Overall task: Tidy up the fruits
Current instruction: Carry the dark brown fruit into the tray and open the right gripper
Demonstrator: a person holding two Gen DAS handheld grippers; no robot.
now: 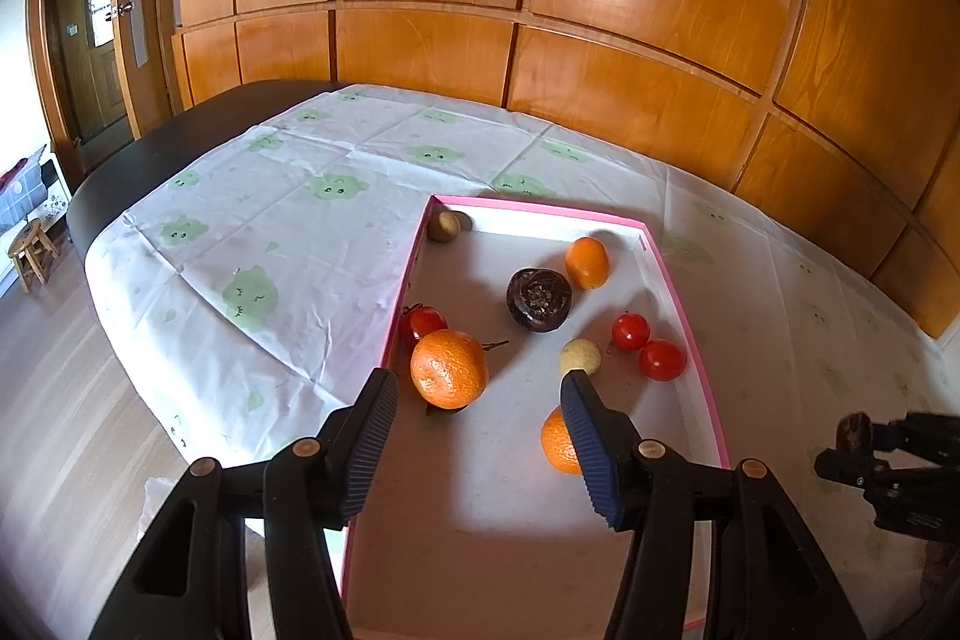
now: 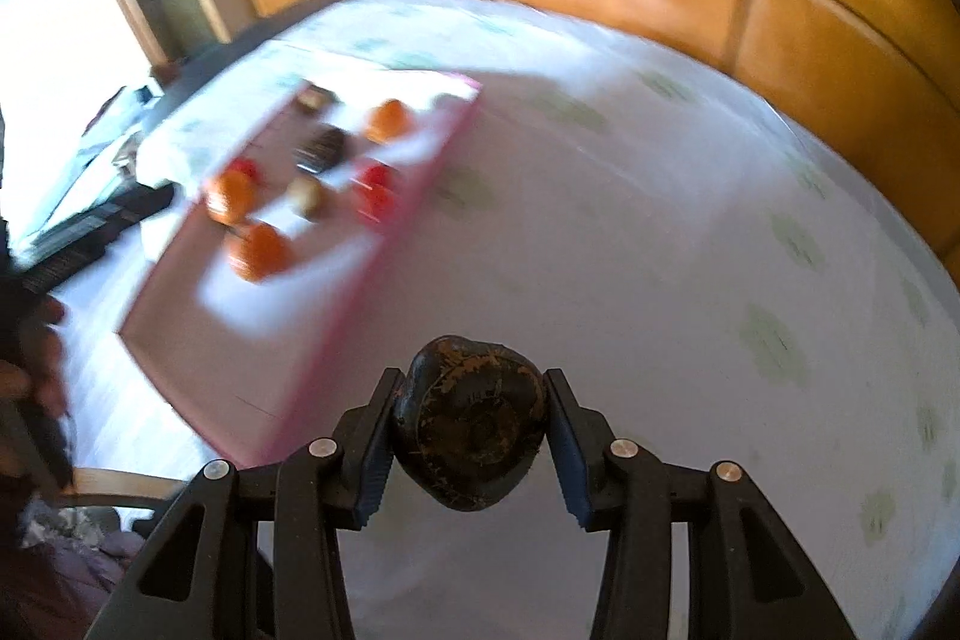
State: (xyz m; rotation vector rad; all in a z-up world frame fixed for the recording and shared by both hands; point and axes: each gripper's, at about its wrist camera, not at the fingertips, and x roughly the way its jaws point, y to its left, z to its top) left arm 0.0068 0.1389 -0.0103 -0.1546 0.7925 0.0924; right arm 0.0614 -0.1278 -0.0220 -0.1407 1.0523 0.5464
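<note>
A pink-rimmed tray holds several fruits: a large orange, a second orange partly behind my finger, a small orange, three red tomatoes, a dark water chestnut, two small brown fruits. My left gripper is open and empty above the tray's near half. My right gripper is shut on a dark brown water chestnut above the cloth, right of the tray. It also shows in the left wrist view.
The table carries a white cloth with green prints. Wooden wall panels run close behind it. The table's dark edge lies at the left, with floor and a small stool beyond.
</note>
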